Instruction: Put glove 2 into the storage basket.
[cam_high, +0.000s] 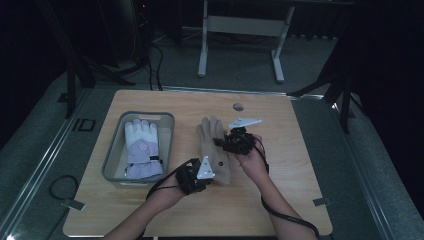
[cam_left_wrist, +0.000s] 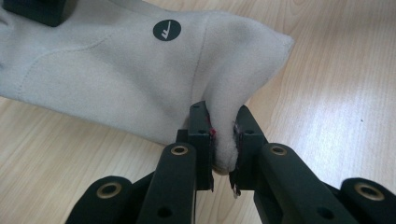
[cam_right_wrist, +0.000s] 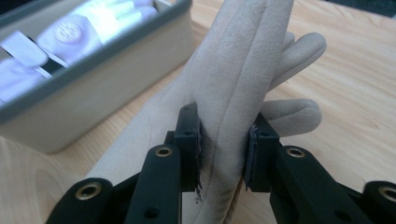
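A beige suede glove lies on the wooden table, fingers pointing away from me. My left gripper is shut on its cuff edge, and in the left gripper view the fabric bunches up between the jaws of my left gripper. My right gripper pinches the glove's finger end. There the jaws of my right gripper squeeze a raised fold of the glove. A white and lilac ski glove lies in the grey bin, its fingers showing over the rim.
The grey bin stands directly left of the beige glove. A round grommet hole sits near the table's far edge. Bare wood lies right of my right hand. A white desk frame stands on the floor beyond.
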